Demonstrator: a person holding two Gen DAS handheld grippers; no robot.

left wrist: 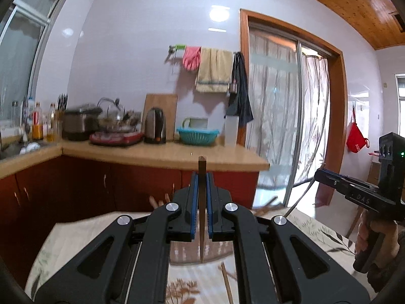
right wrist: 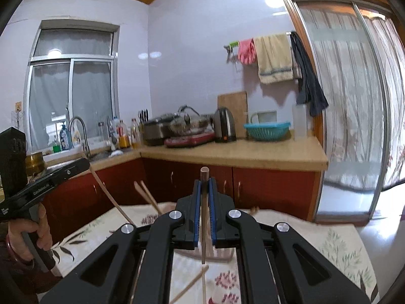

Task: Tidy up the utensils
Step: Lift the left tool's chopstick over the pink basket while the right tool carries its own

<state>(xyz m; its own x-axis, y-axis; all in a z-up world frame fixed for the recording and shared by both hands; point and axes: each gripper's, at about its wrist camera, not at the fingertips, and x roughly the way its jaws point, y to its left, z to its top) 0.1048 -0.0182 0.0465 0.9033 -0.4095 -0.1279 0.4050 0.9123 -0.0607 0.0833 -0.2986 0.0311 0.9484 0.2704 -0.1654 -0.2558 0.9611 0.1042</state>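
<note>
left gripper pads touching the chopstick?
Touching. Left wrist view: left gripper pads press the upright chopstick from both sides, no gap.

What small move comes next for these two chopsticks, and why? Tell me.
Probably lower both toward the clear holder on the table. The left hand-held gripper is shut on a dark chopstick, the right hand-held gripper on a light chopstick, both upright above the holder, which already shows sticks.
</note>
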